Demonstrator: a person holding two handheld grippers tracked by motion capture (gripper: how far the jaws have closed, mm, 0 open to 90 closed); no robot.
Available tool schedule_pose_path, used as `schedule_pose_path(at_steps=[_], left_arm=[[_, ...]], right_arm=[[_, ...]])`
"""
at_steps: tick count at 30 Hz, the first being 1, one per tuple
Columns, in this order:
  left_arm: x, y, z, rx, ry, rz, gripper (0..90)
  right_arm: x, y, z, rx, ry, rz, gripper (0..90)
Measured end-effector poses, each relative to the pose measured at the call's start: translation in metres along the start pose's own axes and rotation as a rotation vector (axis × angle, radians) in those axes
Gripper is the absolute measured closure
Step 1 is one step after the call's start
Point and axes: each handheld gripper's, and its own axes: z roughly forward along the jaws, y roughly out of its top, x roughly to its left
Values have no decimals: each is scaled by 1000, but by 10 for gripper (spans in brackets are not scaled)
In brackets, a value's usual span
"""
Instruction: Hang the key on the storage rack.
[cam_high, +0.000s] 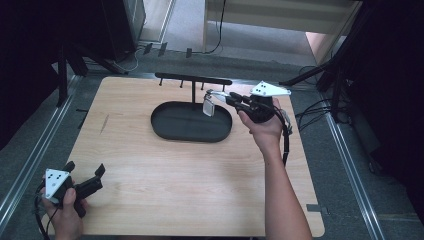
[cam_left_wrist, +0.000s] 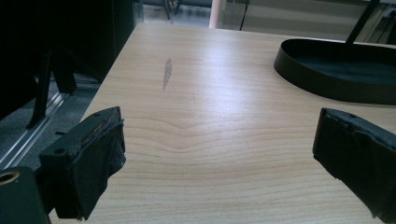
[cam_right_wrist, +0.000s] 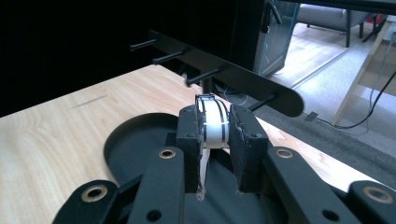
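- Your right gripper (cam_high: 218, 96) sits at about 1 o'clock on the table (cam_high: 175, 190), above the right end of the black oval tray (cam_high: 170, 131).
- Its jaws are clamped on a white band with black stripes (cam_right_wrist: 214, 122), just in front of the peg rack (cam_high: 192, 78).
- Your left gripper (cam_high: 85, 170) rests at 8 o'clock, jaws spread wide, holding nothing.

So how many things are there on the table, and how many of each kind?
Wooden table: 1
Black oval tray with its peg rack: 1
White band with black stripes, held over the tray: 1
Grippers: 2, left open, right shut on the band
Total: 5
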Motion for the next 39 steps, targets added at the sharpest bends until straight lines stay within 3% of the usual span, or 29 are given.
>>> schedule_pose_path(at_steps=[8,14,16,23,31,39], left_arm=[[0,0,0,-1,-1,-1,23],[0,0,0,-2,-1,0,23],[0,0,0,-2,-1,1,23],[0,0,0,-2,-2,3,23],[-1,0,0,2,0,6,23],[-1,0,0,1,0,8,24]], right_arm=[[-18,-7,9,-5,-14,55,758],[-22,-11,14,-14,-21,58,755],[-22,-12,16,-30,-34,91,752],[-16,-16,21,6,-149,74,634],[-14,-31,13,2,-164,104,649],[-7,-47,-9,-21,-221,99,644]])
